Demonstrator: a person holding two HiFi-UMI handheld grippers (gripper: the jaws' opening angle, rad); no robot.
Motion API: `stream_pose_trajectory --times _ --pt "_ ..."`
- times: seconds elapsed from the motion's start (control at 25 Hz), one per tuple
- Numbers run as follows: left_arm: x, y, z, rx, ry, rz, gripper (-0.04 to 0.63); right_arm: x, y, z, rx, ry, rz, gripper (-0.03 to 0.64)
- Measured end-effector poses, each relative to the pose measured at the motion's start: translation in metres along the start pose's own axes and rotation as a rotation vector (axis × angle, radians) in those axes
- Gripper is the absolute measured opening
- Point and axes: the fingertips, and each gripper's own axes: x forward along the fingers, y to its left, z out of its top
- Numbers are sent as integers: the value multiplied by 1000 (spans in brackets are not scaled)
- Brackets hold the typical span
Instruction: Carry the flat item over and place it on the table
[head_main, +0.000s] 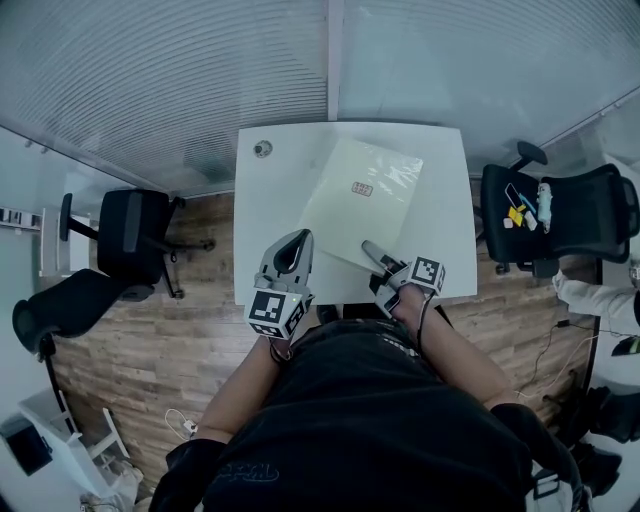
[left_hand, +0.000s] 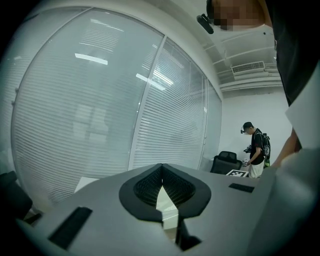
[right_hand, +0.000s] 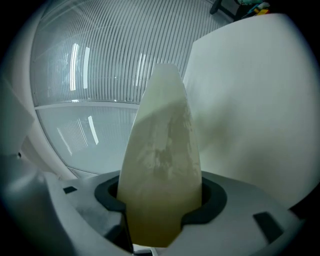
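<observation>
The flat packet (head_main: 362, 200), pale, glossy and bearing a small label, lies askew over the white tabletop (head_main: 270, 205). Its near edge is clamped in the right hand-held gripper (head_main: 373, 256), whose jaws press on it, and that end seems slightly raised. The left hand-held gripper (head_main: 301, 238) has its jaws together at the tips and appears empty, just beside the packet's left edge.

If the packet is let go here, its near end may overhang the front of the tabletop and slide off. The left hand-held gripper could also nudge it askew.

A small round object (head_main: 262, 148) sits well clear at the far corner. Office chairs (head_main: 135, 235) flank the tabletop, and nothing blocks the packet.
</observation>
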Motion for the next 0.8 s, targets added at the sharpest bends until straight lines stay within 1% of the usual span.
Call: stream_pose_trajectory --times 0.2,0.52,0.68,0.8 --pt "11 1 -7 -14 28 9 14 2 -17 2 19 22 -40 278" --pt "37 -4 -17 -44 55 5 14 2 -43 16 -27 62 -105 278" --pt "46 -9 -23 -52 73 -1 14 1 -51 18 -34 89 -106 278" --pt "53 -12 -26 -59 86 -4 14 2 -55 22 -61 115 -107 278"
